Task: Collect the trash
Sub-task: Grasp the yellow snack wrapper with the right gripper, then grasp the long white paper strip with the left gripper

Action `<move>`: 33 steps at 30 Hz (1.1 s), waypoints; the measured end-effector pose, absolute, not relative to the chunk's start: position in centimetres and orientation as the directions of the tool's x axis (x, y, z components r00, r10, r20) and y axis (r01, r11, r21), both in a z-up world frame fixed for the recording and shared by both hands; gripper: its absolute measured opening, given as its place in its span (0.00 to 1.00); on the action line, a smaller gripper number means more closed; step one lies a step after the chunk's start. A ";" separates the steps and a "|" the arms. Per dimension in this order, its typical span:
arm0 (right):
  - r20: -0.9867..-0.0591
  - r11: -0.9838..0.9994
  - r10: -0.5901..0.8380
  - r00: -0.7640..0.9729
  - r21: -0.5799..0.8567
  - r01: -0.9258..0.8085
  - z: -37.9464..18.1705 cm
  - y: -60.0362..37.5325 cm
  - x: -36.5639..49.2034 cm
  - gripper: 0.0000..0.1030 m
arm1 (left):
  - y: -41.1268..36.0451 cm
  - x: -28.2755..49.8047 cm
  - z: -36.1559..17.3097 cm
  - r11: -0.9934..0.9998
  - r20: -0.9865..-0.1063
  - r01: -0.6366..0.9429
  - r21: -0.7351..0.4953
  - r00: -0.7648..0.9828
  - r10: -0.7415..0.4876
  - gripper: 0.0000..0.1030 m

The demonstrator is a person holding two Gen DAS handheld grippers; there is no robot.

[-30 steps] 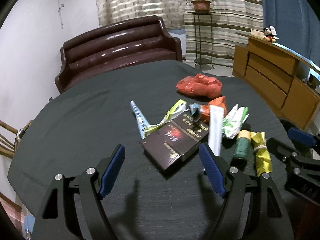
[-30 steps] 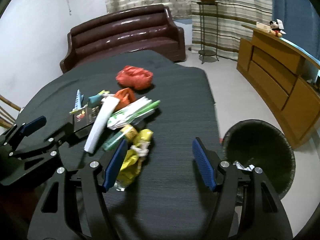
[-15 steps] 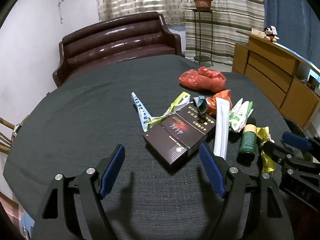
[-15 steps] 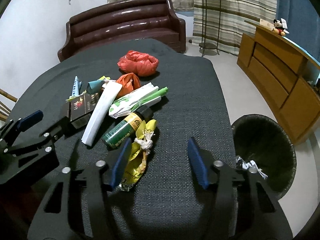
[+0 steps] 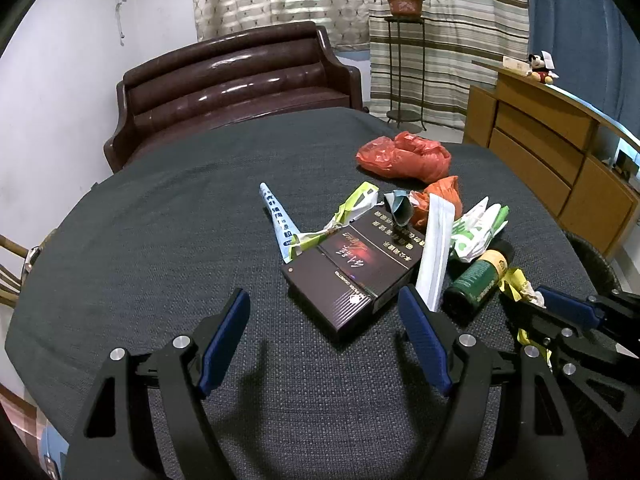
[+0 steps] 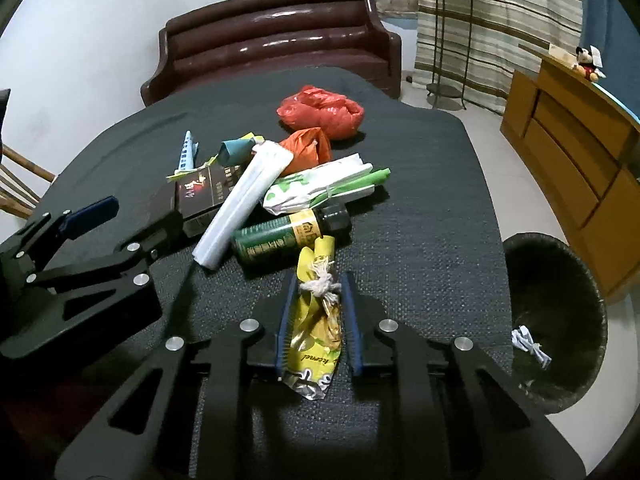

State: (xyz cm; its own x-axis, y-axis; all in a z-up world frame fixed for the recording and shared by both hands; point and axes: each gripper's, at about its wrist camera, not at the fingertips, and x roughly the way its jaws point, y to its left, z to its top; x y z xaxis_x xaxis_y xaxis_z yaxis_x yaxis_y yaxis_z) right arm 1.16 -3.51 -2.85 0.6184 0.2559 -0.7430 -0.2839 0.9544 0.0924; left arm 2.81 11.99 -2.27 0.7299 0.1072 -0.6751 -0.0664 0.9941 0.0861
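Observation:
A pile of trash lies on the dark table [image 5: 160, 240]. My right gripper [image 6: 318, 284] is shut on a yellow wrapper [image 6: 316, 324] tied with white string, at the near end of the pile. A green bottle [image 6: 284, 234], a white paper tube [image 6: 244, 200], a green-and-white wrapper [image 6: 320, 190], a dark cigarette carton [image 5: 352, 268] and two red bags [image 5: 404, 154] lie beyond. My left gripper [image 5: 324, 320] is open, just short of the carton. A black bin [image 6: 556, 320] stands right of the table.
A brown leather sofa [image 5: 232, 76] stands behind the table. A wooden sideboard [image 5: 552, 148] is at the right, a plant stand [image 5: 404, 60] by the curtains. A wooden chair [image 5: 10, 264] is at the left edge. Crumpled paper [image 6: 530, 344] lies in the bin.
My right gripper moved forward over the yellow wrapper and closed on it. My left gripper stayed open and drew slightly closer to the carton.

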 end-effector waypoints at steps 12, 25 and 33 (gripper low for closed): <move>-0.723 0.967 0.226 0.653 0.088 -0.237 -2.1 -6.5 1.0 0.20 | 10.7 3.1 -2.4 0.997 -0.685 -0.026 0.070 0.726 0.067 0.72; -0.720 0.977 0.203 0.663 0.104 -0.185 -2.4 -10.5 1.4 0.20 | 8.9 4.8 -2.6 0.997 -0.711 0.025 0.077 0.703 0.037 0.69; -0.721 0.975 0.217 0.658 0.122 -0.187 -2.7 -11.0 1.6 0.20 | 7.4 4.7 -2.6 0.991 -0.701 0.056 0.118 0.712 0.043 0.36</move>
State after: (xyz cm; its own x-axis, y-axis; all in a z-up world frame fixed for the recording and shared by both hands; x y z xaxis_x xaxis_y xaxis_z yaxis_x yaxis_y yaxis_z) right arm 1.65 -11.03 -2.69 0.6579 0.2167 -0.7213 -0.1871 0.9747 0.1222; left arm 4.72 7.44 -2.60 0.7116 0.0433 -0.7012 0.0557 0.9915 0.1178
